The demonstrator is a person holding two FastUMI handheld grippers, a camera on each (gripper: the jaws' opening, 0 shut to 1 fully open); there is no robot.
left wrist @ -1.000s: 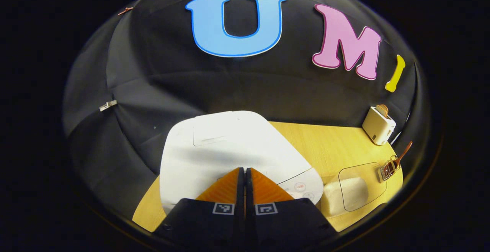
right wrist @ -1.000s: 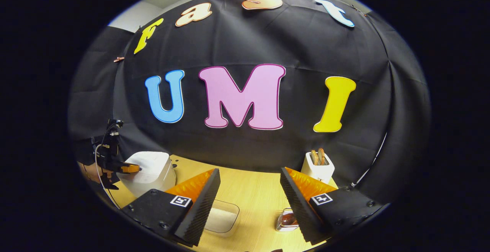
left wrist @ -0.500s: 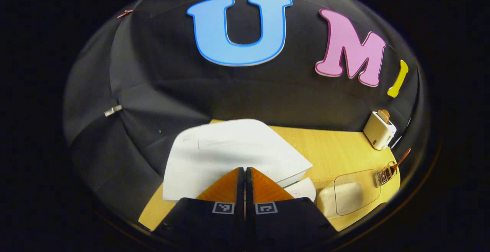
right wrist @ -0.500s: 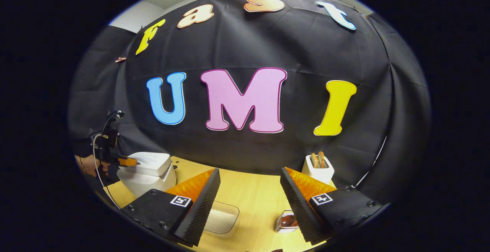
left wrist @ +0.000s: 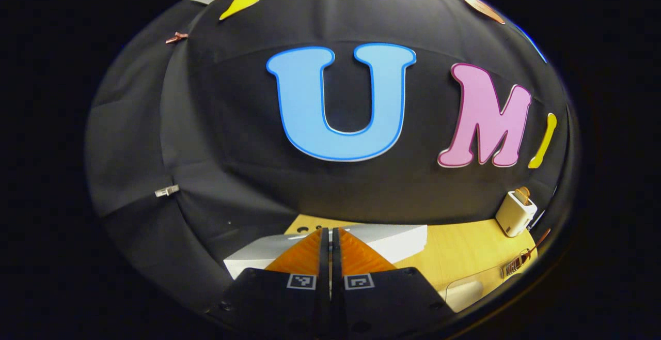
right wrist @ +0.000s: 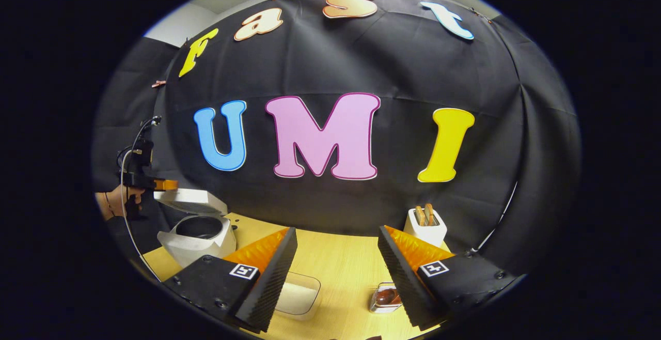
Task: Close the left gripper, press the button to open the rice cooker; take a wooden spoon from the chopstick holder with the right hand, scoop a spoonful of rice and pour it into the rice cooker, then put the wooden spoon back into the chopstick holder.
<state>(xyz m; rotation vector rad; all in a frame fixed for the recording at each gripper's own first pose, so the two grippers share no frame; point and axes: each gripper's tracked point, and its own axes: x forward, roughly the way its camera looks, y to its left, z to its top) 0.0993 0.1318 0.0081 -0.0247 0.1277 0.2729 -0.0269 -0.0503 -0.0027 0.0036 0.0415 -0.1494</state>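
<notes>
The white rice cooker (right wrist: 192,241) stands at the table's left with its lid (right wrist: 192,201) lifted partway and the dark pot showing. My left gripper (right wrist: 171,185), held by a hand (right wrist: 114,199), is shut with nothing in it, its tips at the lid's front edge. In the left gripper view it (left wrist: 330,231) sits just before the lid (left wrist: 395,239). My right gripper (right wrist: 336,234) hovers open over the table. Below it are the clear rice container (right wrist: 298,293) and the chopstick holder (right wrist: 386,298). The wooden spoon's handle (left wrist: 542,236) sticks out of the chopstick holder (left wrist: 515,265).
A white toaster (right wrist: 425,226) with bread slices stands at the back right of the wooden table (right wrist: 341,260). It is also seen as the toaster (left wrist: 515,212) in the left gripper view, beyond the rice container (left wrist: 465,291). A cable runs down the wall on the right.
The rice cooker's lid has sprung up from closed to partly lifted. My left gripper rose with it, staying shut. The right gripper has hardly moved.
</notes>
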